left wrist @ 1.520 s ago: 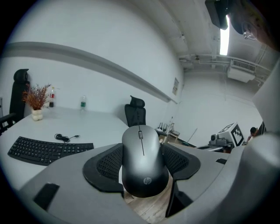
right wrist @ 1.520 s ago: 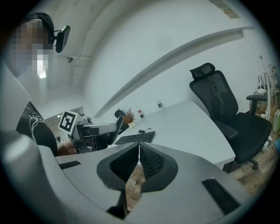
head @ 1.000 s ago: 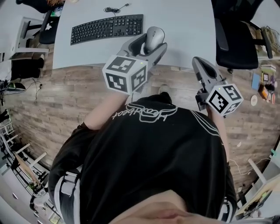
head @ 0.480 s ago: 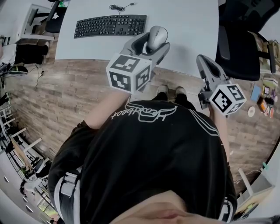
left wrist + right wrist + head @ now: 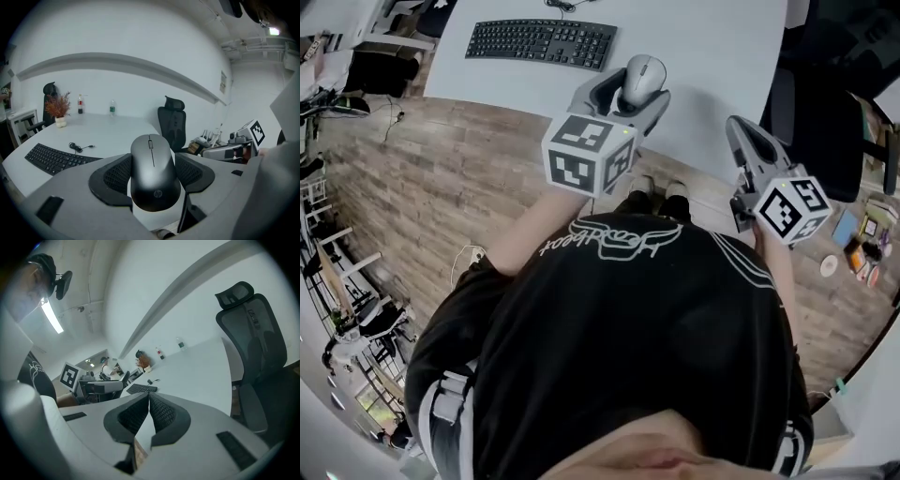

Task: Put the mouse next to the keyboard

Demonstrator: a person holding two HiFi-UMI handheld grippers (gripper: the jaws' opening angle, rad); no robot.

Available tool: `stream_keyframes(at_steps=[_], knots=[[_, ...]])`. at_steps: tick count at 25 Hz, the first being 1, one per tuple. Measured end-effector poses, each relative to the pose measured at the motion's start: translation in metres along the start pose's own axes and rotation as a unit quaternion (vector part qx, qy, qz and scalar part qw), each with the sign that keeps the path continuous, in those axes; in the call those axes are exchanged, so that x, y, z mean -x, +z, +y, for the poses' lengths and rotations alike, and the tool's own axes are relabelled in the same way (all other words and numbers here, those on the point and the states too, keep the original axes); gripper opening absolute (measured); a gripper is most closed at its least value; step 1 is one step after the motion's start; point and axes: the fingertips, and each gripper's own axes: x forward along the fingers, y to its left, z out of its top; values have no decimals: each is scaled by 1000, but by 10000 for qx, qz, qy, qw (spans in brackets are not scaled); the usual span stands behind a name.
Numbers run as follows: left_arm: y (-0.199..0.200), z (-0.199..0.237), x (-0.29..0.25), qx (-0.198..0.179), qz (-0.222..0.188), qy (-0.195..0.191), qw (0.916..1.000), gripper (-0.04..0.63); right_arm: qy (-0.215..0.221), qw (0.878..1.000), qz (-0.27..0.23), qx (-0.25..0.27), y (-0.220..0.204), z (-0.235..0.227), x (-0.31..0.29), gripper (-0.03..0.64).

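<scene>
Clearly the left gripper (image 5: 630,94) is clenched on the grey oval computer mouse (image 5: 642,79). In the left gripper view the two black ribbed pads press on both sides of the mouse (image 5: 152,159), and its rounded back end with a small logo points toward the camera. The mouse sits between the pads of this gripper (image 5: 154,177) and nothing else is there.

From the head view, the mouse is held over the near edge of the pale grey table (image 5: 712,56), to the right of the black flat keyboard (image 5: 542,42) and closer to the person. The keyboard lies further back on the table, apart from the mouse. In the left gripper view the keyboard (image 5: 54,158) is at the lower left, with a thin black cable (image 5: 79,146) just behind it. At the far side of the table stands a reddish dried plant in a white pot (image 5: 58,108).

The right gripper (image 5: 742,133) is at the right, over the wood-pattern floor (image 5: 441,169) beside the table edge. Its jaws are pressed together and hold nothing, as the right gripper view (image 5: 149,401) shows. A black mesh office chair (image 5: 255,343) stands at the right of the table.
</scene>
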Motion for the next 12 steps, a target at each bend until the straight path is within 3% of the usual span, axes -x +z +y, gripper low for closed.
stream_keyframes(at_steps=[12], knots=[[-18,13,-50,-21,336,561,9979,298,186,9995,274,-2,1,-44,4,11]])
